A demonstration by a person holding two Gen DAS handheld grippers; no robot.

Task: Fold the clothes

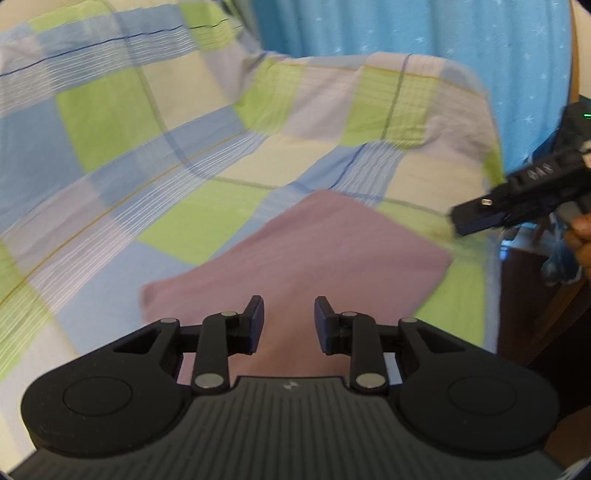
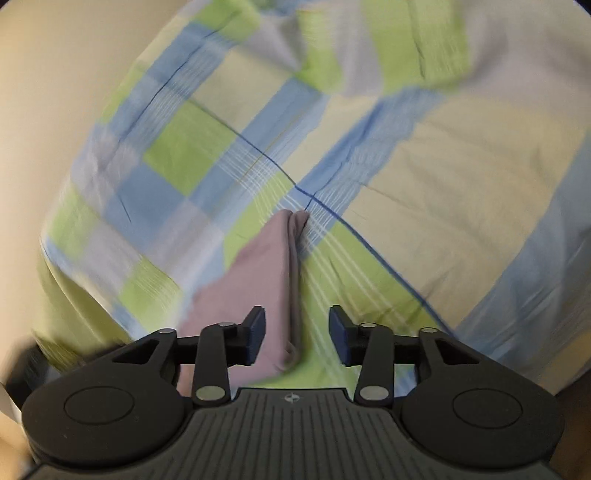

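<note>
mauve folded cotton garment (image 1: pixel 295 258) lay flat on the checked green-and-blue bedsheet (image 1: pixel 147 147). left gripper (image 1: pixel 289 325) hovered over its near edge, fingers wide, empty. right gripper (image 2: pixel 297 334) likewise wide, straddling the folded edge. best to pinch both corners evenly before lifting.

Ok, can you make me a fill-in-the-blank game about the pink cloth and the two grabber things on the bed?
1. The folded cloth is coloured ____.
2. It lies on a ____ bedsheet of green, blue and cream squares.
3. The left gripper has its jaws ____, holding nothing.
4. The curtain behind the bed is ____ with small stars.

Missing words: pink; checked; open; blue
</note>
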